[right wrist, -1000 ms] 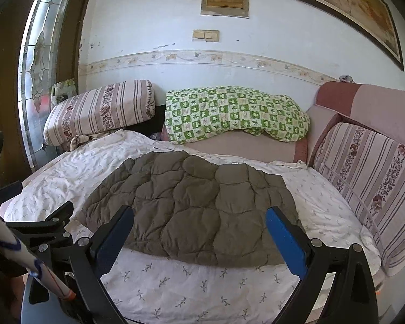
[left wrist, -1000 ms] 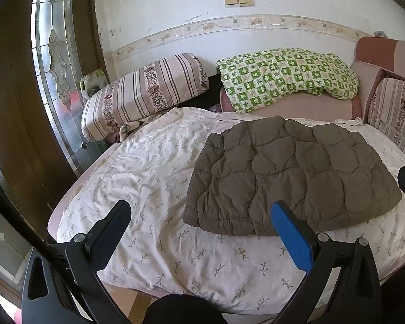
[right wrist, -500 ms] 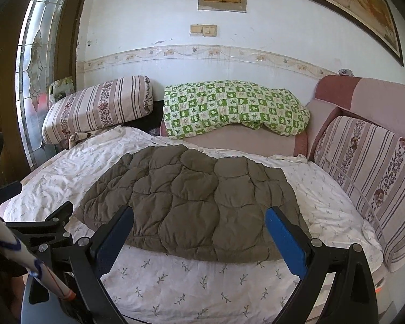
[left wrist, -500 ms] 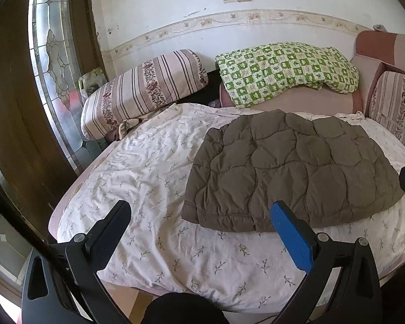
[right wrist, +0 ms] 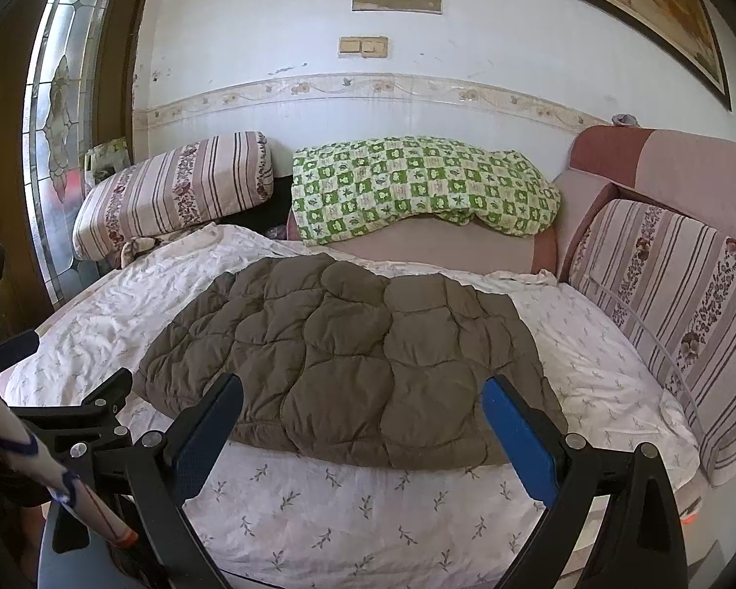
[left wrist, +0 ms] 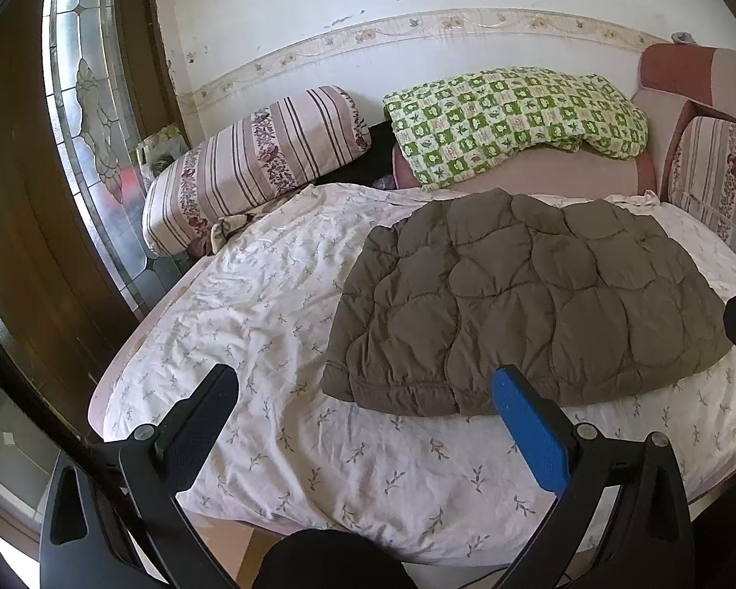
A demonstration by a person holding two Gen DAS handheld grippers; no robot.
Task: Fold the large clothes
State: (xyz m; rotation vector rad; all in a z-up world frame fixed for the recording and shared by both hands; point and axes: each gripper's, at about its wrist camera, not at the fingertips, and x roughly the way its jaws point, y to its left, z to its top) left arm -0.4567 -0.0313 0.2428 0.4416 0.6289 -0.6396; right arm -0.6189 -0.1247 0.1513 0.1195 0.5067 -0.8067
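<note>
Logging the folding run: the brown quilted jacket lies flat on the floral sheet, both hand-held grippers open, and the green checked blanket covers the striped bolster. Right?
Not quite. The green checked blanket lies beside the striped bolster, on the pink sofa back, as the right wrist view shows. The rest holds.

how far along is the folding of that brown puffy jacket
Done: the brown quilted jacket lies as a flat, compact slab on the floral sheet, sleeves not visible. In hand: nothing; the left gripper and right gripper are open, short of it. Left: possibly another fold.
</note>
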